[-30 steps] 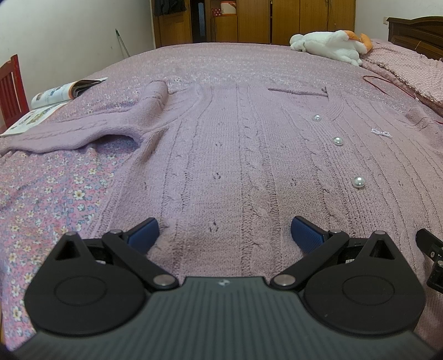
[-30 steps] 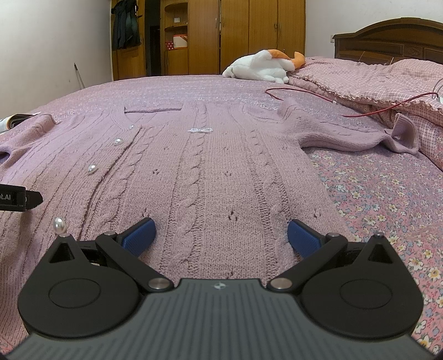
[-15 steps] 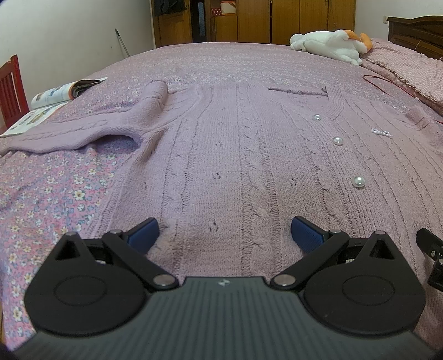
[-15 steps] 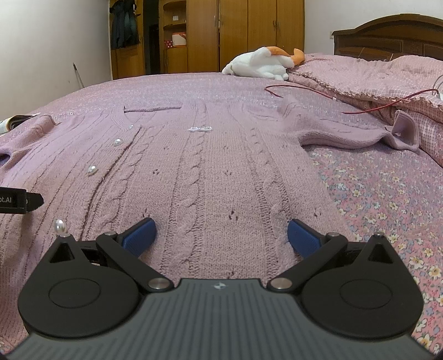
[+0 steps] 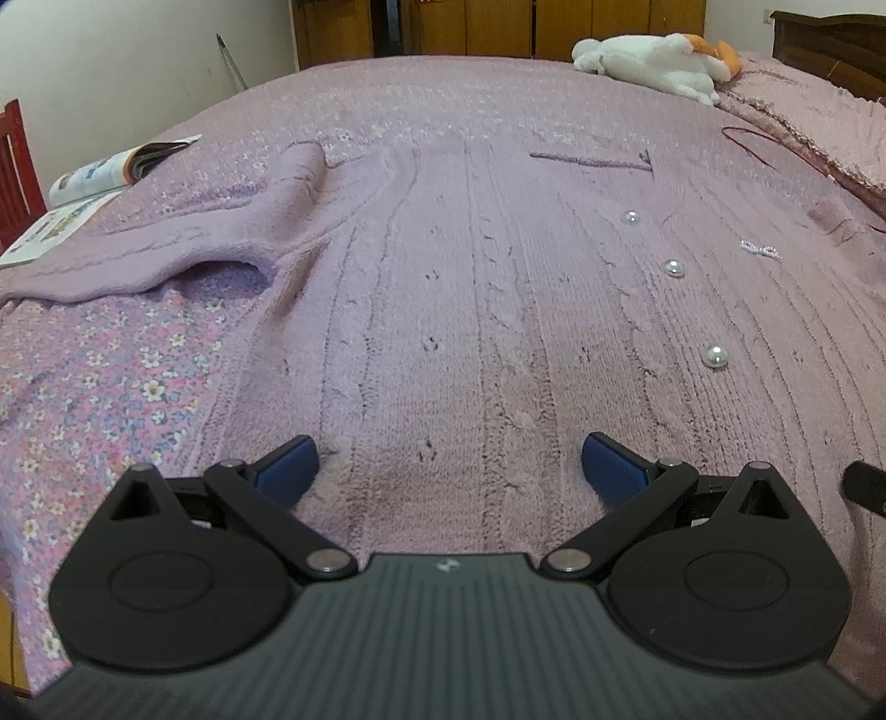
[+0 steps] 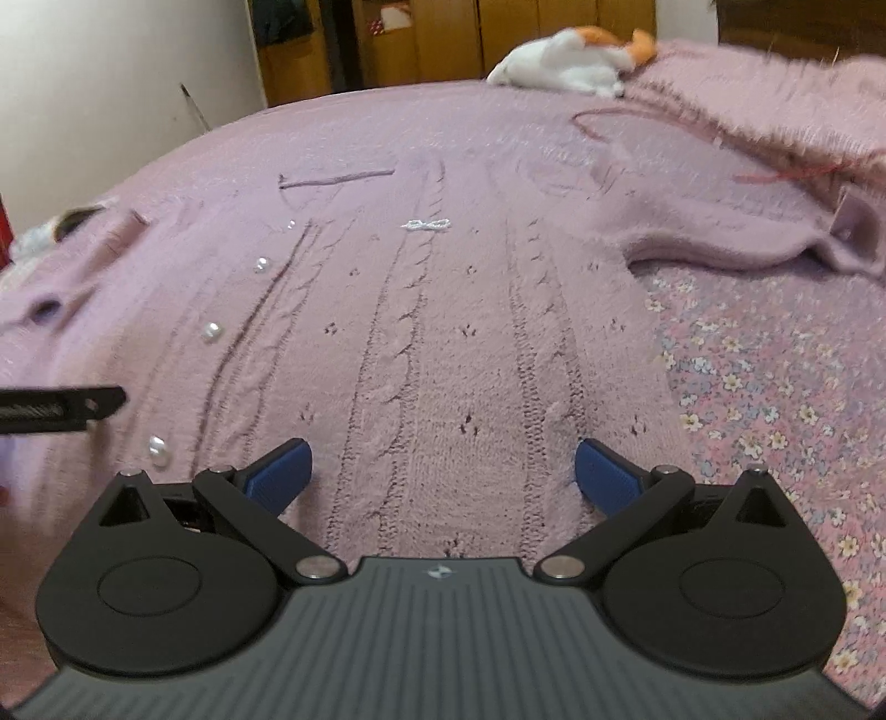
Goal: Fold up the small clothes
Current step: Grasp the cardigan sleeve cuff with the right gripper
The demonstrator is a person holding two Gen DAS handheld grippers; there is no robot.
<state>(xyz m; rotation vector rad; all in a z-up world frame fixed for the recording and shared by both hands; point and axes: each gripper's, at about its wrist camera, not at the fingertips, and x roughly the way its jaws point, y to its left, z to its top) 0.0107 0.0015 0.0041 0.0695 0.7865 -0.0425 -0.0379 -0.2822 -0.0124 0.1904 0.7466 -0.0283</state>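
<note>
Your left gripper [image 5: 448, 468] and right gripper [image 6: 440, 471], both spread wide and empty, sit over the near hem of the flat cardigan [image 5: 470, 277].

A home bedroom; a wide bed [image 5: 498, 99] under a pink floral cover, a plush toy [image 5: 653, 63] near the wooden headboard [image 5: 830, 44]; wooden wardrobes [image 5: 498, 27] line the far wall.

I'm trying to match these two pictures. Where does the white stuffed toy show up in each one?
Left wrist view: the stuffed toy lies top right, at the bed's far end.
Right wrist view: the stuffed toy lies top, right of centre, blurred.
Shared landmark: the cardigan's pearl buttons.
</note>
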